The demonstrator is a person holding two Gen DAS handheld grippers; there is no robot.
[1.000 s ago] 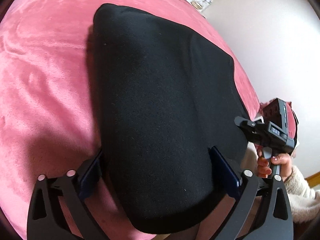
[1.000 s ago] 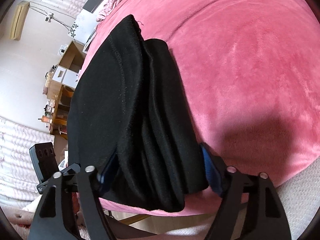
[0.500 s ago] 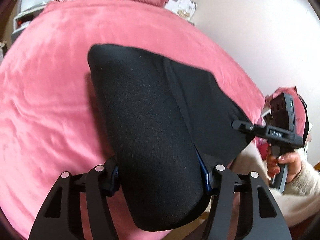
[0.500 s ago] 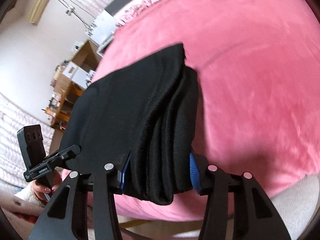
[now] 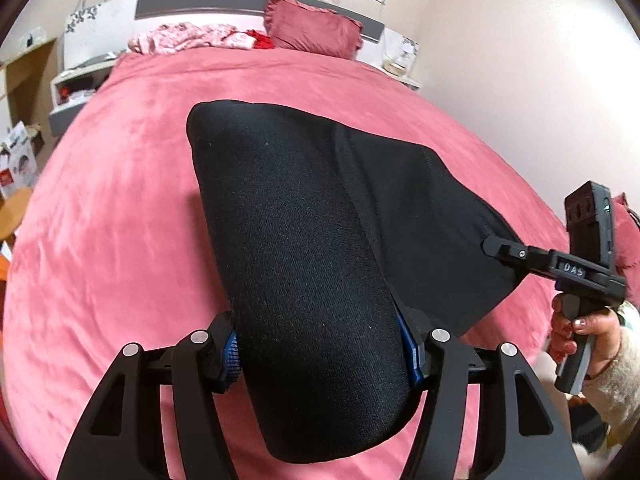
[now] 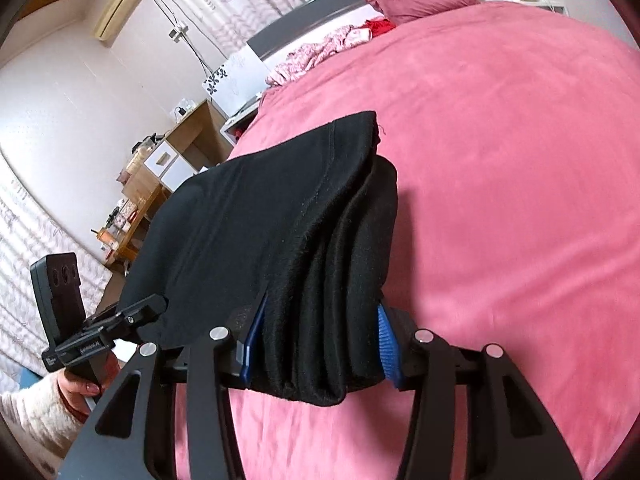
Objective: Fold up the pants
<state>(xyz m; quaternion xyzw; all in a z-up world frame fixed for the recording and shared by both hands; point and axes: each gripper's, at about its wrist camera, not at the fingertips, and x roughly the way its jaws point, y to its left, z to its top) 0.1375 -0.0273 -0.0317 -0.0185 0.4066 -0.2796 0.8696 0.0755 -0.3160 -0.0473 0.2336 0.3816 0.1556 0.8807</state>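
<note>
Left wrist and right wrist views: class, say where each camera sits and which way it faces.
Left wrist: on the left gripper, facing the headboard along the pants; right hand shows.
Right wrist: on the right gripper, facing up the bed; left hand shows.
Shared: pants, bed, pillow.

A home bedroom: a wide bed (image 5: 120, 208) under a pink plush cover, a ruffled pillow (image 5: 314, 26) against the grey headboard (image 5: 200, 2), and crumpled clothes (image 5: 188, 38) beside it. Patterned curtains (image 6: 248, 4), a wall air conditioner (image 6: 116, 4) and cluttered wooden shelves (image 6: 136, 204) (boxes, small bottles) line the walls.
</note>
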